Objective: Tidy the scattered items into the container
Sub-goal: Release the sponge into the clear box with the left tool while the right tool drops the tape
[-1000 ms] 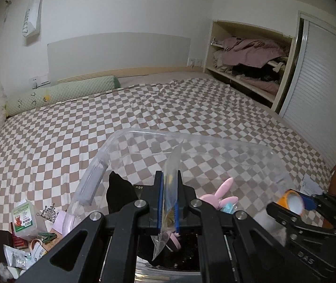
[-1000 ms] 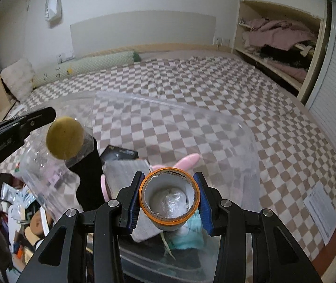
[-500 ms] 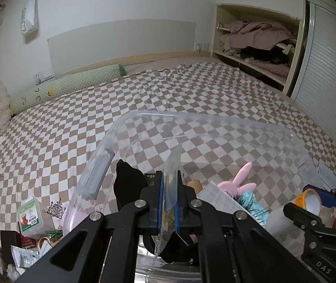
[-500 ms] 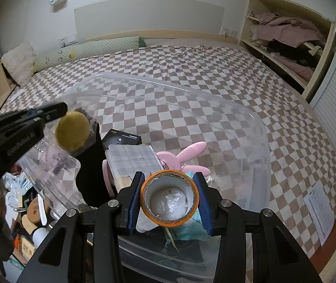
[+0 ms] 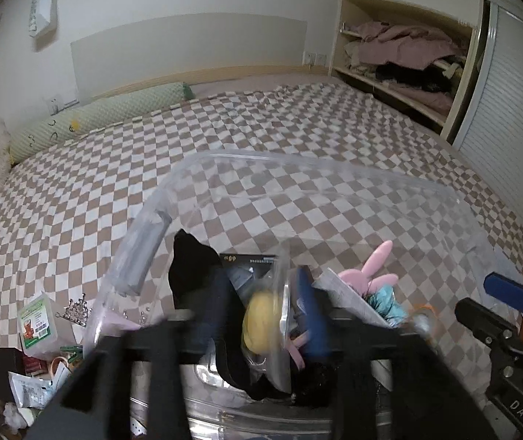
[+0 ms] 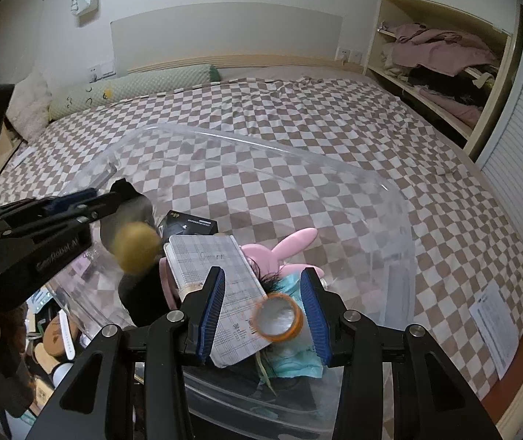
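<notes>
A clear plastic bin (image 5: 298,157) (image 6: 261,146) sits on the checked bed and holds a pink bunny toy (image 6: 291,245), a checked notepad (image 6: 221,278), a black box and dark cloth. My left gripper (image 5: 267,315) is blurred over the bin and its jaws are opening. A clear bag with a yellow round thing (image 5: 261,321) (image 6: 135,247) hangs loose between them, free of the pads. My right gripper (image 6: 263,313) stands over the bin's near side. An orange tape roll (image 6: 278,317) lies tilted below its pads with a gap on its left.
Scattered items lie left of the bin: a green-labelled box (image 5: 36,322), packets and small clips. A paper sheet (image 6: 496,326) lies on the bed's right edge. The wardrobe shelf (image 5: 401,58) with clothes is far right. A green bolster (image 5: 100,121) lies at the headboard.
The left jaws have parted and let go of the bag, which drops toward the bin. The tape roll has slipped down out of the right pads. Both views sit lower over the bin.
</notes>
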Action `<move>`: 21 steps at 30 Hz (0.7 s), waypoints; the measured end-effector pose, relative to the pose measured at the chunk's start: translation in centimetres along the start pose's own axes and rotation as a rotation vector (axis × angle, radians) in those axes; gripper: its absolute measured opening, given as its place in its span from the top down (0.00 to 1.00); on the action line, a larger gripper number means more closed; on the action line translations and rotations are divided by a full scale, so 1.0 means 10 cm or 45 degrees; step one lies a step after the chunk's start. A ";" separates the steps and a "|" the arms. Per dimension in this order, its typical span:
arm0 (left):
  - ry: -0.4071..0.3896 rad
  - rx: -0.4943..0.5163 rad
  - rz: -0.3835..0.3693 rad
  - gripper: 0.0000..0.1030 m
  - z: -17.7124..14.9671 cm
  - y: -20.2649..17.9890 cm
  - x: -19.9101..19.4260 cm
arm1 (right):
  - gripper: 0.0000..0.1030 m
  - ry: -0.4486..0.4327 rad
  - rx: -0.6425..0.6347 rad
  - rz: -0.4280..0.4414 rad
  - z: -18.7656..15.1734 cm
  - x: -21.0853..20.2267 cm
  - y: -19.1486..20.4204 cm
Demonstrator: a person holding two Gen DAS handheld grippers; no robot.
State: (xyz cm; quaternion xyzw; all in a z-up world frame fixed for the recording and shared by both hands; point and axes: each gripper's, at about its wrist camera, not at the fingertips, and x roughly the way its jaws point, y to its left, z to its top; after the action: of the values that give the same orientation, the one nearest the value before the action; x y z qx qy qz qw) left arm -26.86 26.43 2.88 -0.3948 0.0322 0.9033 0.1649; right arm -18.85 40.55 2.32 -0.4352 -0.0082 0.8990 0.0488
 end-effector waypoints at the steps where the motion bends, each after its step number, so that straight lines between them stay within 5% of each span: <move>1: -0.004 -0.002 -0.002 0.48 0.01 0.00 -0.01 | 0.58 0.000 0.002 0.002 0.00 0.00 0.00; 14: 0.006 0.025 0.038 0.47 -0.02 0.02 -0.02 | 0.58 -0.003 0.031 0.017 0.00 -0.02 0.00; 18: -0.010 0.004 0.068 0.21 -0.03 0.07 -0.06 | 0.58 0.001 0.043 0.017 -0.01 -0.02 -0.01; 21: -0.011 -0.022 0.045 0.17 -0.03 0.11 -0.09 | 0.58 0.001 0.046 0.015 -0.03 -0.03 -0.01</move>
State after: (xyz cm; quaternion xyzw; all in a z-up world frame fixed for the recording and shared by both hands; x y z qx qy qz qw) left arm -26.45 25.05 3.20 -0.3916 0.0307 0.9081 0.1455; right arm -18.41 40.58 2.38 -0.4345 0.0109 0.8991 0.0513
